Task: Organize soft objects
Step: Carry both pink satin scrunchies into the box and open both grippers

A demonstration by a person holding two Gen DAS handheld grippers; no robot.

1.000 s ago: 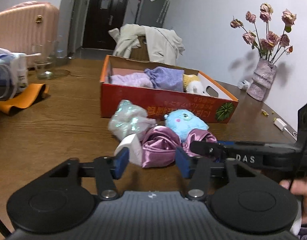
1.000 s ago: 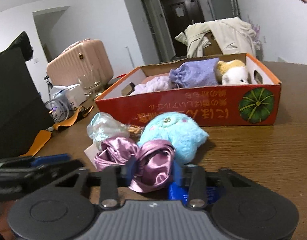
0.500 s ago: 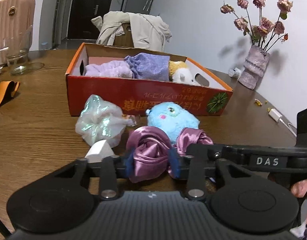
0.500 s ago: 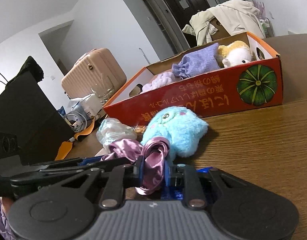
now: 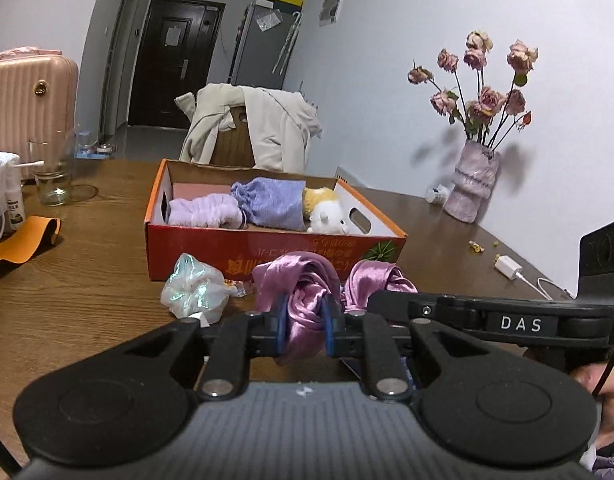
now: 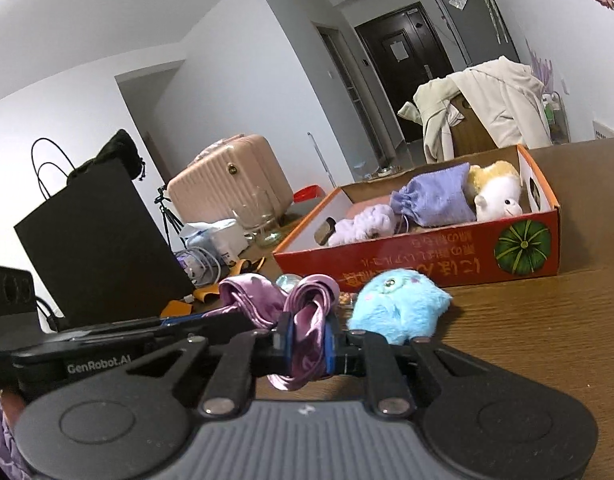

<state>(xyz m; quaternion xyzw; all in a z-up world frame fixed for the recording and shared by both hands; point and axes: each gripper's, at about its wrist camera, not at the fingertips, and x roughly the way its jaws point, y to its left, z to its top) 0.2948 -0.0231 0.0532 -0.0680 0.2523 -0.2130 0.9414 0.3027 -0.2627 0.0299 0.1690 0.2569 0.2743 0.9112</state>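
At nine o'clock from your left gripper [image 5: 303,330] lies the iridescent pouch [image 5: 193,294] on the table [image 5: 67,292]. Your left gripper is clamped on one end of the purple satin cloth [image 5: 303,300]; your right gripper [image 6: 309,346] pinches its other end. At twelve o'clock stands the red box [image 5: 267,256]. The blue plush [image 6: 399,310] sits at two o'clock from your right gripper.

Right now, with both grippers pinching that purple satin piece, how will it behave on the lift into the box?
The purple satin piece bunches and droops below the left gripper and right gripper, so probably floppy and light. Its sheen suggests it may slip. The loose folds could snag the red box rim.
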